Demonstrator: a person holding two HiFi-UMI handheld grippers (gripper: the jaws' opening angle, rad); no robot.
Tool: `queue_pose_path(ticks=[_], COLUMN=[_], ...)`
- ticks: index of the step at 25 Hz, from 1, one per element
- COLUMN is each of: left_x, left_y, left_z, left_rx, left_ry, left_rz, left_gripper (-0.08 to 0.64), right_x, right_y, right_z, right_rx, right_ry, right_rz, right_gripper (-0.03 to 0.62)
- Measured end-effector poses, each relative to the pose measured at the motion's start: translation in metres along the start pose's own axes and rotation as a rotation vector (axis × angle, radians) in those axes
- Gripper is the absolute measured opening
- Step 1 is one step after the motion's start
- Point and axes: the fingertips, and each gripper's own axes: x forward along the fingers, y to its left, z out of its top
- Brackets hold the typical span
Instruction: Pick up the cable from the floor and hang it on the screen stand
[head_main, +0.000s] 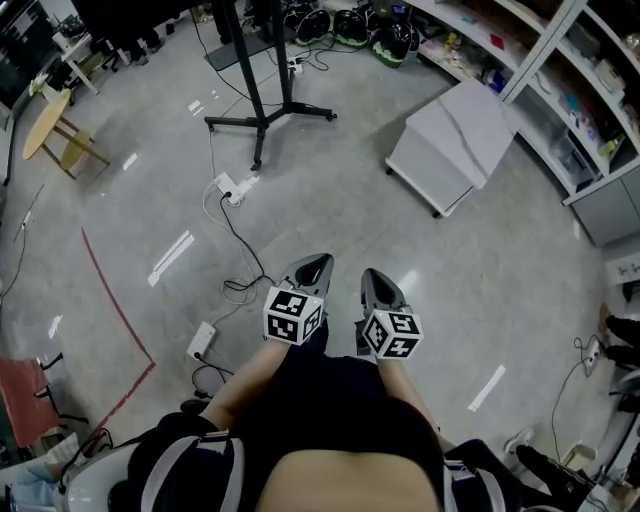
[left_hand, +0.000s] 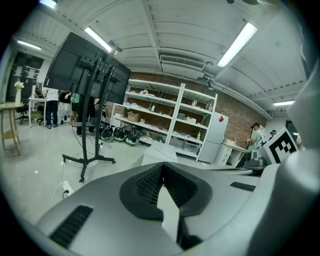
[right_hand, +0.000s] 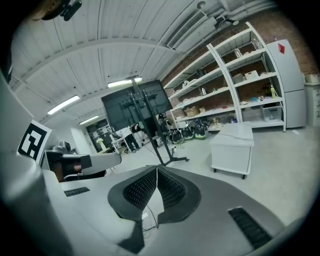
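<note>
Trailing cable (head_main: 237, 235), floor (head_main: 470, 300), left of L gripper (head_main: 322, 259)

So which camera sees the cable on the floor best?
The head view: it looks down on the cable snaking away from the white power strip. The right gripper view shows only a short bit below its jaws, and the left gripper view barely shows it.

Bare floor (head_main: 340, 200) ahead, between screen stand (head_main: 262, 118) and white cart (head_main: 460, 135).

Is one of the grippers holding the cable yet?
No, the cable lies on the floor, and the left gripper and right gripper are both shut and empty.
</note>
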Motion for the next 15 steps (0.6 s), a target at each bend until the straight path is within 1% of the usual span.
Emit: queue_pose_path(ticks=[7,10,15], left_x=[0.043,0.060,0.082], left_y=[0.050,0.063,0.088], left_z=[0.044,0.057,0.074], left_rx=[0.010,0.018,0.033], left_ry=[-0.027,-0.039,-0.035], left_rz=[-0.023,-0.030,-0.027], left_gripper=[0.008,0.008,0.008], right_x=[0.072,0.097,0.135], right_y=[0.001,0.000,0.002], right_z=[0.044,0.056,0.070], right_rx=[-0.035,-0.050,-0.079], right_ry=[-0.018,-0.012,0.005], right_rz=[0.005,0.010,0.020], right_gripper=[0.025,0.025,0.025])
